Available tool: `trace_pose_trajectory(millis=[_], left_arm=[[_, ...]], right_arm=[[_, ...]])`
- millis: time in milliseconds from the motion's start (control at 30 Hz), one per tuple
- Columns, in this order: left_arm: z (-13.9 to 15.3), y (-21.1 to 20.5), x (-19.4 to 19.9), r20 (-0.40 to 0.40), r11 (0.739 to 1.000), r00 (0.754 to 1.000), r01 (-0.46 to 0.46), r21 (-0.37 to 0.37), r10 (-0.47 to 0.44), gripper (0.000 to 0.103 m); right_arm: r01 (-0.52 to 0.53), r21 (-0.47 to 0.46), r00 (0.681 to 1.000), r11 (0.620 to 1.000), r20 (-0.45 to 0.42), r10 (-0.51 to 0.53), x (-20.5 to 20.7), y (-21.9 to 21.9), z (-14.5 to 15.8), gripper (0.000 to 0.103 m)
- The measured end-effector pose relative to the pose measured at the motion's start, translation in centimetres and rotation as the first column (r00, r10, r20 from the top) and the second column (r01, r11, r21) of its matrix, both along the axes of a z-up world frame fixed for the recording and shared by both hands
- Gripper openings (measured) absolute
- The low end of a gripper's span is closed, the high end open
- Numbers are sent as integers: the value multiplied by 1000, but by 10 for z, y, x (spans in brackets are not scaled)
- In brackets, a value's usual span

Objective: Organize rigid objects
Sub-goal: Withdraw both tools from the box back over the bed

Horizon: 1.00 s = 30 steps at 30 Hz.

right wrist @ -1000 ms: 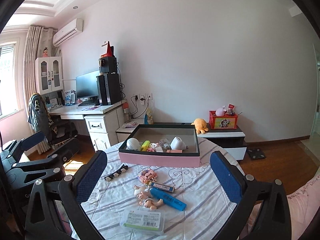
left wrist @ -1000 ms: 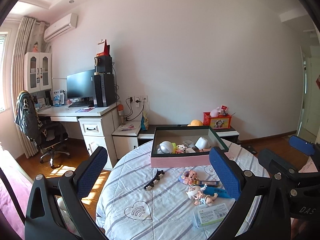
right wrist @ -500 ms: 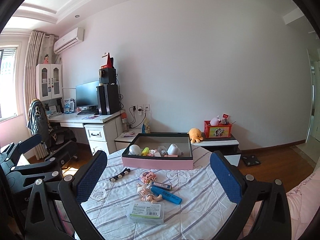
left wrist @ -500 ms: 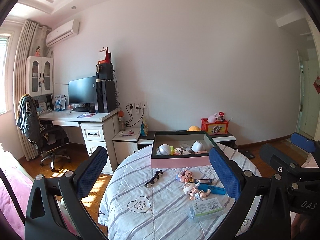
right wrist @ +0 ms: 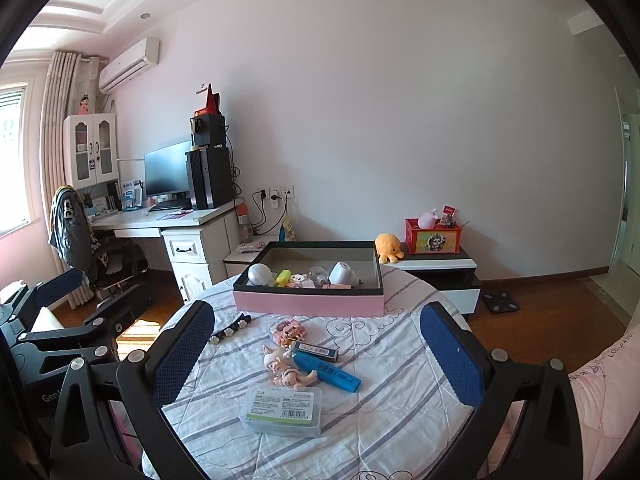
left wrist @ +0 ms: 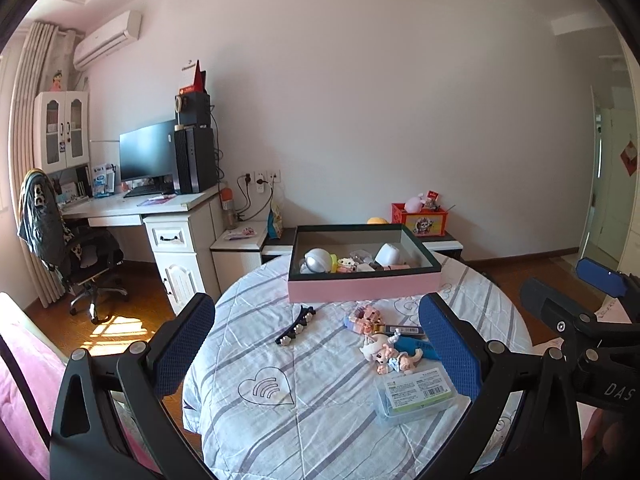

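Landmark: pink box point(right wrist: 308, 304), dark-rimmed, open, at far side of round table; holds white round items, a yellow piece, small bits.
Black hair clip point(right wrist: 231, 330): before box's left corner, flat.
Pink block toy point(right wrist: 285, 330): just before box's front wall.
Small figurine point(right wrist: 285, 368): nearer than block toy, lying down.
Blue marker point(right wrist: 327, 368): touching figurine, flat, angled.
Clear plastic case point(right wrist: 282, 409): farthest from box, flat, label up.

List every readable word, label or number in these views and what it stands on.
"DAS" on the right gripper body.
"Gen" on the left gripper body, cut off.
Clear plastic case label: too small to read.
Blue highlighter label: blurred.
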<state>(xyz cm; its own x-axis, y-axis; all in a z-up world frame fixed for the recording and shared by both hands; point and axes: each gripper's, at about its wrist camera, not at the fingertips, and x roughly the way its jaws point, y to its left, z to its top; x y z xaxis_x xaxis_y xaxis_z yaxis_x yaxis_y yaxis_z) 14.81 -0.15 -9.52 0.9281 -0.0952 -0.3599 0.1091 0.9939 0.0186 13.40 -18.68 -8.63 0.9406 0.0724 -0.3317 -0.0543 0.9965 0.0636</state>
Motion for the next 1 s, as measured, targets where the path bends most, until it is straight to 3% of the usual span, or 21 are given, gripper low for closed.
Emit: trace_pose_trajectory(millis=[200, 500, 867, 1000], left_arm=[[-35, 4, 36, -122, 1000, 992, -12, 12, 14, 103], [-83, 17, 88, -275, 998, 960, -54, 8, 54, 103], [-111, 32, 126, -347, 996, 934, -88, -8, 80, 103], [-115, 34, 133, -352, 996, 932, -89, -1, 83, 103]], right_arm=[[25, 14, 995, 1000, -102, -23, 29, -16, -32, 103], [45, 46, 962, 998, -272, -31, 81, -36, -87, 103], [-18, -41, 906, 999, -424, -1, 159, -46, -131, 103], [-87, -83, 874, 993, -485, 36, 189, -44, -145, 103]])
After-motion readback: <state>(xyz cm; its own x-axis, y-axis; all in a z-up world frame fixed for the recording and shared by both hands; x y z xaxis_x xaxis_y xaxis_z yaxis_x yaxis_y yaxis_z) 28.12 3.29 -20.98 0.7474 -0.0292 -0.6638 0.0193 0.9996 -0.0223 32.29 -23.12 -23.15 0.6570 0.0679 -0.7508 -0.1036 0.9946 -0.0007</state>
